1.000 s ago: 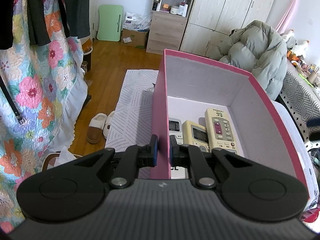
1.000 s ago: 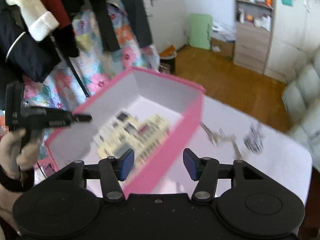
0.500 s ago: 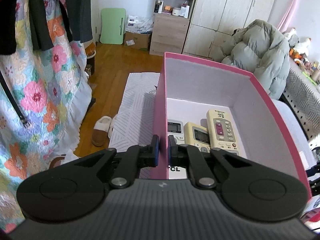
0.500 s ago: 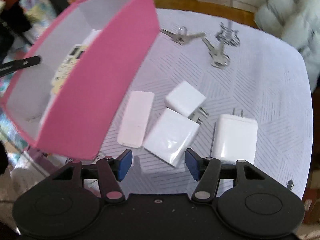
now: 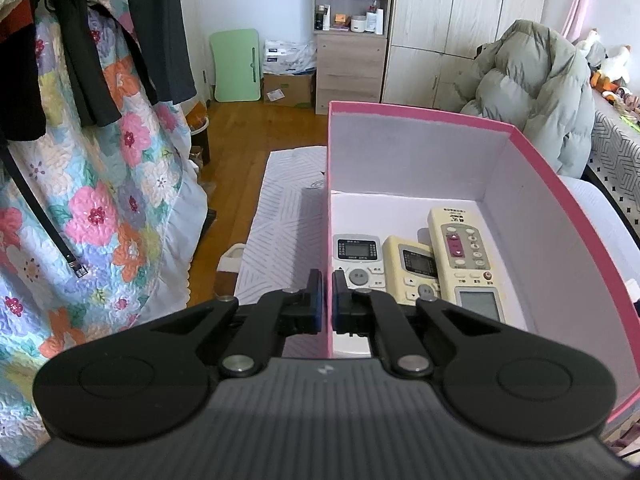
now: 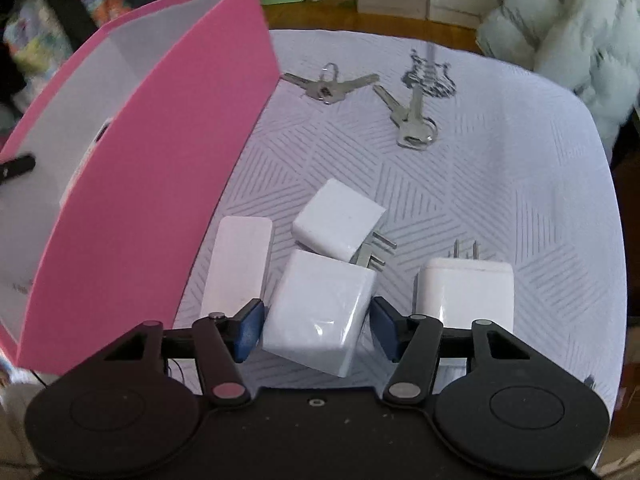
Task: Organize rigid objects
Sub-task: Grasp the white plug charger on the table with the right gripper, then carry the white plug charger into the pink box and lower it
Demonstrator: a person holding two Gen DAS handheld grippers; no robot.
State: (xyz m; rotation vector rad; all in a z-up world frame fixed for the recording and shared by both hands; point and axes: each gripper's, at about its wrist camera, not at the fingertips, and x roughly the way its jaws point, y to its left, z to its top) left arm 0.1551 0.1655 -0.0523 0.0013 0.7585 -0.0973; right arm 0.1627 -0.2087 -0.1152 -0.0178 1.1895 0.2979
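Observation:
A pink box (image 5: 420,152) with white insides holds three remote controls (image 5: 464,256) lying side by side. My left gripper (image 5: 328,300) is clamped on the box's near-left wall, its jaws still closing tight, one pad on each side. In the right wrist view the pink box (image 6: 160,184) stands at the left. My right gripper (image 6: 316,330) is open and low over the table. It straddles a large white charger (image 6: 320,312), with a gap at each pad. Close by lie a smaller charger (image 6: 338,222), a third charger (image 6: 466,292) and a flat white block (image 6: 238,264).
Two pairs of keys (image 6: 328,86) (image 6: 412,124) and a metal chain (image 6: 428,74) lie farther back on the patterned white tablecloth (image 6: 520,200). A floral quilt (image 5: 100,200) hangs left of the box. A grey puffer coat (image 5: 540,92) lies behind it.
My right gripper dropped from above the box to the chargers and now straddles the large one. My left gripper stayed on the box wall and closed slightly tighter.

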